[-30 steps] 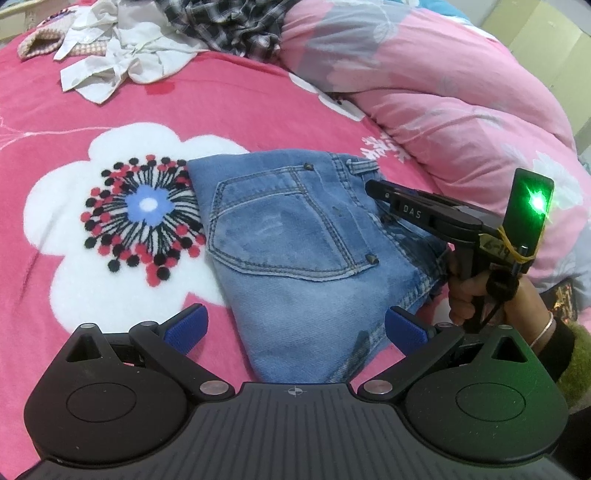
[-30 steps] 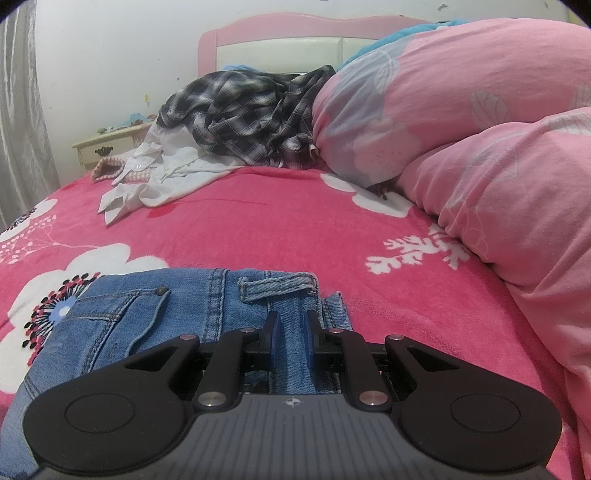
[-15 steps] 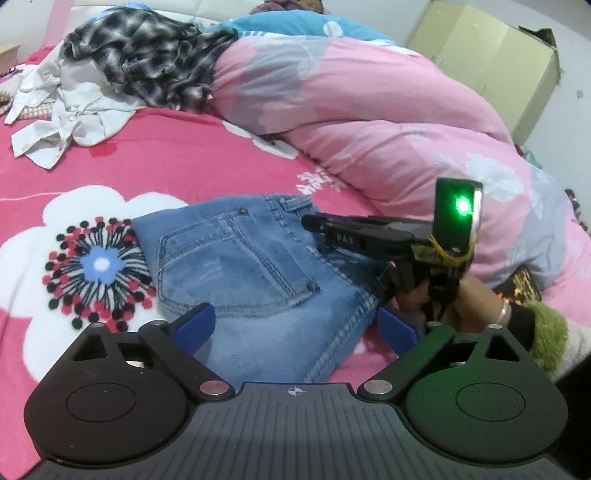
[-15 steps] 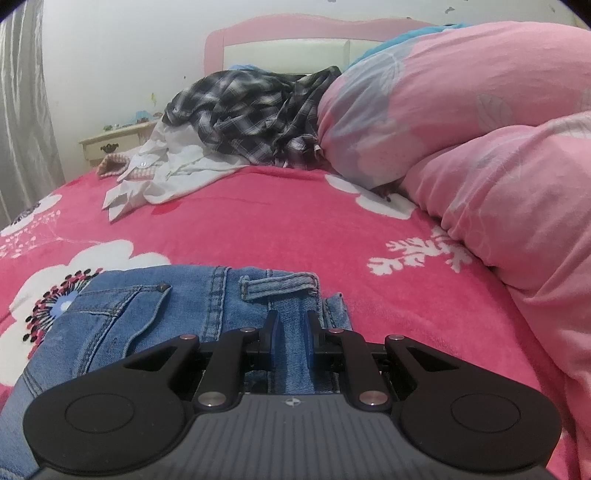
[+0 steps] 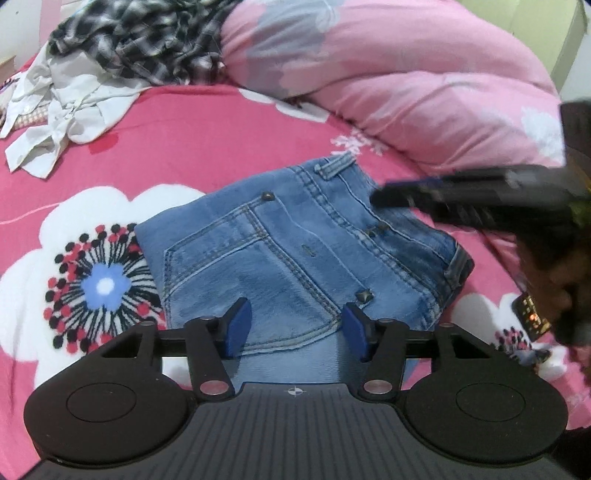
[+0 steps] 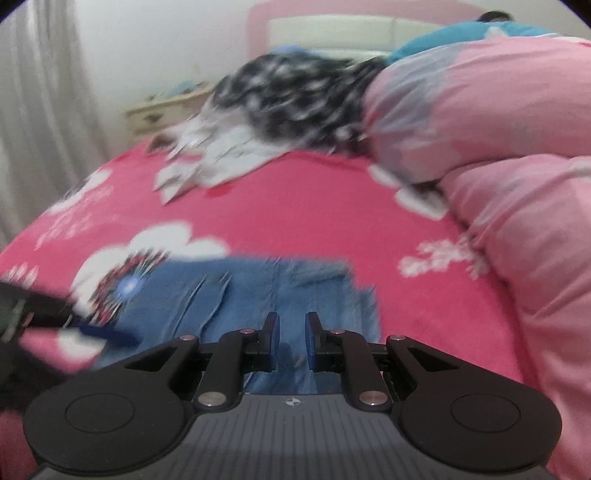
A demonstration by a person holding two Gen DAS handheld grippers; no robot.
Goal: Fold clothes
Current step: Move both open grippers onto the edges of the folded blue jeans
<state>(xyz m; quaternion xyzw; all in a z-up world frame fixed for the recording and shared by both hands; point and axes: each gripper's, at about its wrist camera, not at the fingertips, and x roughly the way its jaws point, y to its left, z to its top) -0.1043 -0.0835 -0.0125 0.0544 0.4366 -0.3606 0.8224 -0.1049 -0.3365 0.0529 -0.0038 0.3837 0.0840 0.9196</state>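
Note:
Folded blue jeans (image 5: 295,251) lie flat on the red flowered bedspread (image 5: 207,140), back pocket up. My left gripper (image 5: 297,328) hovers over their near edge. Its jaws are closing, and the blue pads (image 5: 238,328) stand apart with denim showing below them, not pinched. In the left wrist view my right gripper (image 5: 406,195), blurred, hangs just above the waistband at the right. In its own blurred view the right gripper (image 6: 291,341) keeps a narrow gap with nothing in it, above the jeans (image 6: 258,291).
A plaid shirt (image 5: 147,40) and a crumpled white shirt (image 5: 66,103) lie at the far left of the bed. A bulky pink duvet (image 5: 406,81) fills the right side. Beyond are a headboard (image 6: 332,22), a nightstand (image 6: 162,110) and a curtain (image 6: 37,110).
My left gripper's jaws have narrowed and it has come in over the jeans' near edge. The right gripper has lifted off the jeans, which stay flat.

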